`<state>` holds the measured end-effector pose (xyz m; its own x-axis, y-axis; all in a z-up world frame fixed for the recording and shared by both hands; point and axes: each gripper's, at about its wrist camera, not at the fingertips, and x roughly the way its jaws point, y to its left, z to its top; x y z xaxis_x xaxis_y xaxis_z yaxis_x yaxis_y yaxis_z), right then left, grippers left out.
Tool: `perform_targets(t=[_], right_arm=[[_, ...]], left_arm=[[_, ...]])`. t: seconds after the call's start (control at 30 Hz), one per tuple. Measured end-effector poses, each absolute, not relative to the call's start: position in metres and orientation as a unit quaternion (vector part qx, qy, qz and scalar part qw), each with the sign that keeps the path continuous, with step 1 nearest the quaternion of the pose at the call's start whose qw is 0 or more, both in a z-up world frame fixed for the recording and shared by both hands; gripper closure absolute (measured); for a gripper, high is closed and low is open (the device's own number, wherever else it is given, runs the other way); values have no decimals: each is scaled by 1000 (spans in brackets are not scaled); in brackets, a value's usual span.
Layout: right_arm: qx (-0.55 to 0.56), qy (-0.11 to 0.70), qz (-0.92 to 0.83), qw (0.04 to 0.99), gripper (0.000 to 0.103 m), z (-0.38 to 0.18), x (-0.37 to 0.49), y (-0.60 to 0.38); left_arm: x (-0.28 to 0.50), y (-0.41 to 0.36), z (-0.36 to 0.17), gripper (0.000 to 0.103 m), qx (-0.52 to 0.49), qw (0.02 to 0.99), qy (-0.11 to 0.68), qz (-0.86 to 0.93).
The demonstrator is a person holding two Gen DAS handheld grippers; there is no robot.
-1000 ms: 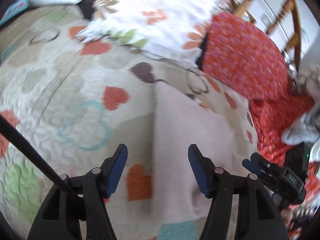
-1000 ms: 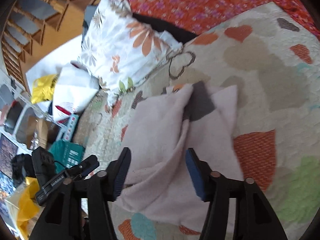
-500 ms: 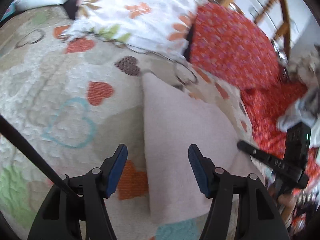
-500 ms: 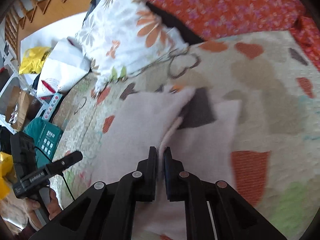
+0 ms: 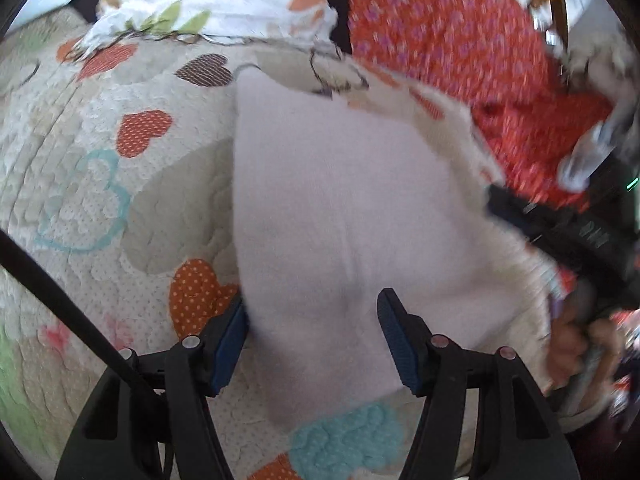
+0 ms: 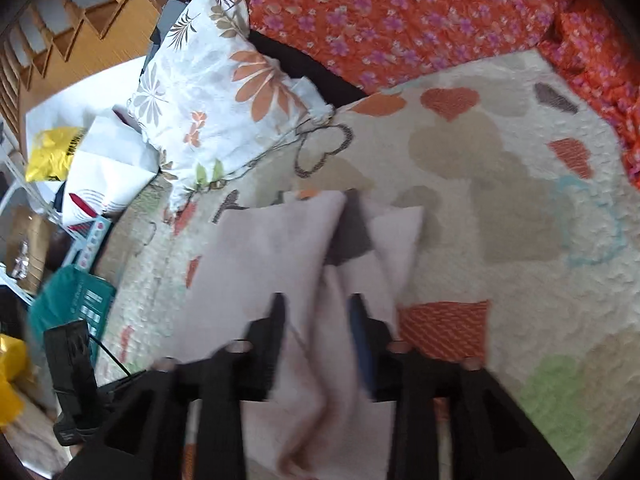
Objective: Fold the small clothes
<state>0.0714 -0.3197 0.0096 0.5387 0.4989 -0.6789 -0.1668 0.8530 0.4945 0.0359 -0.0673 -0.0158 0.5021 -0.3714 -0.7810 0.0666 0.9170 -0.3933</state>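
The right gripper [image 6: 318, 308], clamped on the pale pink cloth's [image 5: 340, 216] fold half a second ago, now has its jaws parted around it. The left gripper [image 5: 312, 320], jaws wide, has moved in over the cloth's near edge on the heart-patterned quilt [image 5: 100, 160].

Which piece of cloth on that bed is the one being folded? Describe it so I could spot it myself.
Start from the big cream quilt printed with coloured hearts. In front of the white floral pillow lies a pale pink cloth, partly folded over itself, between the fingers of the right gripper. It is the only plain, unpatterned fabric there.
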Motion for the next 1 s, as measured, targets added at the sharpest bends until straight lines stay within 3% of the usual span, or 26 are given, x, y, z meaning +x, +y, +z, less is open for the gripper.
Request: perform_targets(t=[0.1, 0.17, 0.4, 0.57, 0.67, 0.8, 1.0], right_arm=[[199, 471, 214, 832, 53, -17, 83, -295], [189, 495, 240, 814, 94, -31, 85, -278], [106, 440, 187, 872, 96, 22, 62, -294], [99, 501, 138, 849, 95, -11, 71, -309], [125, 493, 138, 850, 92, -11, 71, -316], [139, 425, 167, 879, 89, 24, 54, -317], [89, 443, 224, 864, 89, 20, 30, -282]], left_arm=[[33, -53, -5, 40, -178, 864, 457, -113], [35, -43, 2, 39, -187, 873, 441, -91], [44, -45, -1, 38, -195, 874, 437, -83], [50, -90, -40, 36, -112, 852, 504, -89], [49, -98, -41, 33, -88, 856, 503, -83], [42, -78, -27, 33, -134, 857, 492, -82], [40, -44, -19, 33, -182, 863, 469, -51]])
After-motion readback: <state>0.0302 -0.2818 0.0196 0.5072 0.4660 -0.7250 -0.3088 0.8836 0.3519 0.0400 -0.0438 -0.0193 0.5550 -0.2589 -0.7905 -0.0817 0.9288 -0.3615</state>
